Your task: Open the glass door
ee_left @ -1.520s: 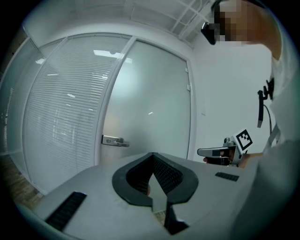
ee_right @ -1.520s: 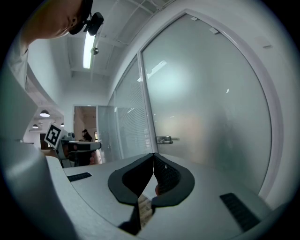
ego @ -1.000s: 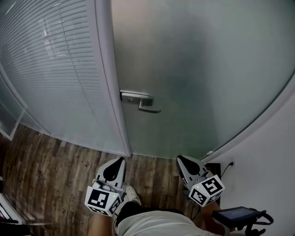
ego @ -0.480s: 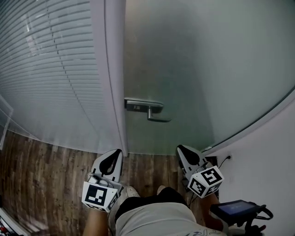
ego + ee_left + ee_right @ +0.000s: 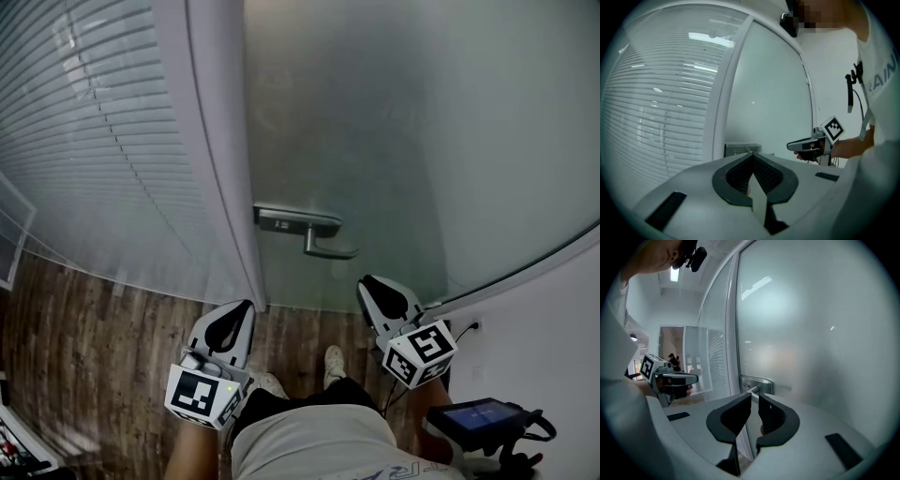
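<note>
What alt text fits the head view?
A frosted glass door with a silver metal lever handle fills the view, beside a white-slatted blind panel. Below, over brown wood-plank floor, the left gripper and right gripper point at it, touching nothing; the right's jaws, empty, have just been opening.

Clear air lies before and under the door handle (image 5: 323, 246), down to the wood floor (image 5: 94, 328) — passable. Just left stands the frame post (image 5: 220, 169) (slatted panel (image 5: 94, 141) beyond); far right, a white wall (image 5: 562, 337).
</note>
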Demonstrator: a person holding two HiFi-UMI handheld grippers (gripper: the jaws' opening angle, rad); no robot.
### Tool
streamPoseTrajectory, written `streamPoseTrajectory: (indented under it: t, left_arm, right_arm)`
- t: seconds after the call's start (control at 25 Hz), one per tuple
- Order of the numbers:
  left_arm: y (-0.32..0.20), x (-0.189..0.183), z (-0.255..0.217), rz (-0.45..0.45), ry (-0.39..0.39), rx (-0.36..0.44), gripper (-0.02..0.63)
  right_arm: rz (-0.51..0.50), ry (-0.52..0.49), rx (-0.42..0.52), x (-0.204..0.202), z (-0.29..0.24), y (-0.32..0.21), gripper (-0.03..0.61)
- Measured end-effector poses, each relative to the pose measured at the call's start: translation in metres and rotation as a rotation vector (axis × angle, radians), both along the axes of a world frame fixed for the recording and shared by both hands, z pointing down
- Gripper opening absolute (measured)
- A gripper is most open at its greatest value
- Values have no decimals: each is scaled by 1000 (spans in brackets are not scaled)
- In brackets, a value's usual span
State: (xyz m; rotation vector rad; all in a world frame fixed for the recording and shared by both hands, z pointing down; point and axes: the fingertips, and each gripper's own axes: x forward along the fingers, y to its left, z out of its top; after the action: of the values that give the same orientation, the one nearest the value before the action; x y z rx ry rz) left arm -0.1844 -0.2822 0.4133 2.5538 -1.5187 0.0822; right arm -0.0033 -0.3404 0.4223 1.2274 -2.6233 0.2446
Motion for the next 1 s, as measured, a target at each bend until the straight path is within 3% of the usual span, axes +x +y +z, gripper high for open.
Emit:
streamPoseTrajectory:
  t: [0.28,0.52,0.68,0.92,1.0]
  left_arm:
    - [-29,27,-1,-32,-3,-36,-6]
    - [-36,38,9,-73,-15,-65,-6]
    - [-28,37,11,-93,-15,-84,-6]
    - [-19,30,14,-129,-9,-89,-6]
    - [-20,26,12,-137,-7,-88,-6]
  right_arm:
    - [-112,43,-44,12,11,-39,106]
    - [-276,236,-86,4,47,-55,185]
    - [-313,319,-86,-1,55,-61,187]
    - [-358,335,-122,-4,61,-56,183]
    - [-340,314,-132,-4,59,-57,132]
